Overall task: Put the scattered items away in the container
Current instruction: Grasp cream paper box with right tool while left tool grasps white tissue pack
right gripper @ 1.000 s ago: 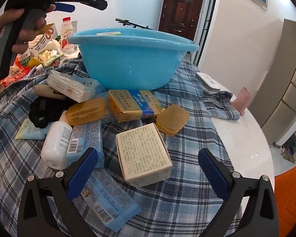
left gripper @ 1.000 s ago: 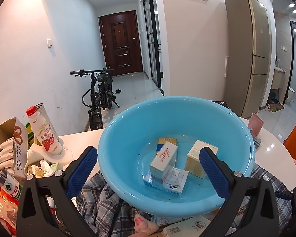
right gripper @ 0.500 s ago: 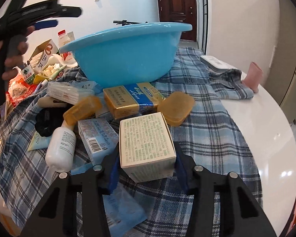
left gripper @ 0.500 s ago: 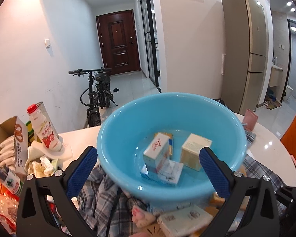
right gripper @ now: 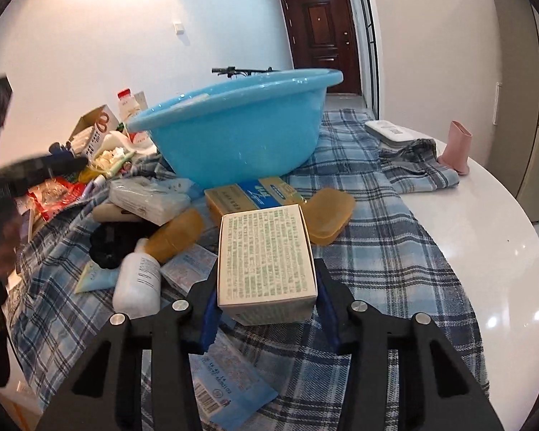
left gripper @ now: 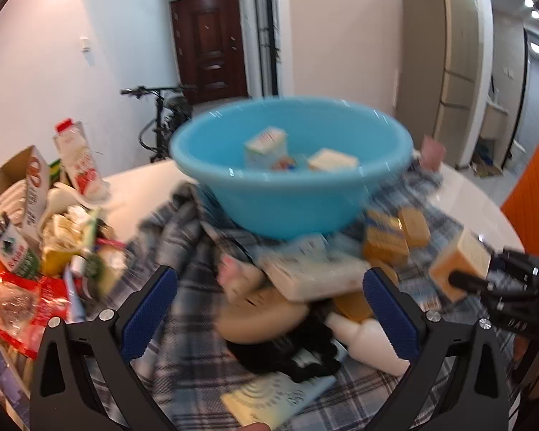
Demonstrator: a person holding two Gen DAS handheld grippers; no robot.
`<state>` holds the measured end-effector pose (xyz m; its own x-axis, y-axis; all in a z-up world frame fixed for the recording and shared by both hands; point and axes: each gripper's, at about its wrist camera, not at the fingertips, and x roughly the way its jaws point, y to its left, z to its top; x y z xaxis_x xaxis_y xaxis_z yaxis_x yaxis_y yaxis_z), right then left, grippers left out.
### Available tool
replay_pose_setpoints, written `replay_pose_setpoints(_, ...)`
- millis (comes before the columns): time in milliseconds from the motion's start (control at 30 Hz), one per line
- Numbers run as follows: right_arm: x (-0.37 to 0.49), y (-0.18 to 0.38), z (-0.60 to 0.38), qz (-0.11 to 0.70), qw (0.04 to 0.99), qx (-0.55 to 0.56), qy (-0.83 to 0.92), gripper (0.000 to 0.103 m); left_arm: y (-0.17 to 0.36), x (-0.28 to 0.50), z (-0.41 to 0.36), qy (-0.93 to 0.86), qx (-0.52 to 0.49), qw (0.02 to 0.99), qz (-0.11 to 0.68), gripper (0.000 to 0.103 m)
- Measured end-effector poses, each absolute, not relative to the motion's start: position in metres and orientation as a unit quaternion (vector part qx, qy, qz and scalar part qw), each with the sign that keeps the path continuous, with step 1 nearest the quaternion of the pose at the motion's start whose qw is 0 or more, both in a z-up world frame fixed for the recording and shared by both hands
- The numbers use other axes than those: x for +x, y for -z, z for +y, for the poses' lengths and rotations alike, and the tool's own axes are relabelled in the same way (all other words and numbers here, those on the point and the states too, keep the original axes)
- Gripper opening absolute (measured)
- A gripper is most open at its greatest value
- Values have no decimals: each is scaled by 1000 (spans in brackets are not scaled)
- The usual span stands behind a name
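Now we have the right gripper (right gripper: 266, 310) with its jaws just closed onto the cream printed box (right gripper: 266, 262), blue pads pressed against both long sides; the box sits above the plaid cloth (right gripper: 384, 251), beside two amber soap cases and a yellow-and-blue carton (right gripper: 251, 195). Our left gripper (left gripper: 269, 309) hangs with its jaws spread wide and nothing between them, over a blurred heap holding a white bottle (left gripper: 366, 337) and something black. Beyond both, the blue basin (right gripper: 240, 125) stands on the cloth on the white desk (right gripper: 503, 251), with a few small boxes already inside it.
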<state>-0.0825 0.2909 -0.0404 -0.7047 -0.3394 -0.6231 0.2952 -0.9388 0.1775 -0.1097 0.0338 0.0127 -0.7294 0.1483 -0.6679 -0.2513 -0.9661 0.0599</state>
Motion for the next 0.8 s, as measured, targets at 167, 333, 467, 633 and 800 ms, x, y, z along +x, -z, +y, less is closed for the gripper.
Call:
replay_pose_setpoints(167, -81, 40, 291, -33, 176, 340, 923, 48, 11, -120, 60, -916, -374, 105, 98, 103)
replay_pose_setpoints(333, -78, 39, 294, -39, 180, 335, 924, 48, 20, -131, 74, -912, -385, 97, 104, 103)
replay_pose_setpoints(467, -76, 38, 293, -38, 188, 332, 924, 48, 27, -139, 77, -909, -393, 90, 109, 103)
replay_pose_setpoints(633, -75, 37, 291, -35, 195, 330, 923, 48, 34, -142, 79, -909, -394, 80, 114, 103)
replay_pose_setpoints(800, -75, 37, 291, -38, 197, 330, 923, 48, 33, -142, 78, -914, -383, 82, 110, 97)
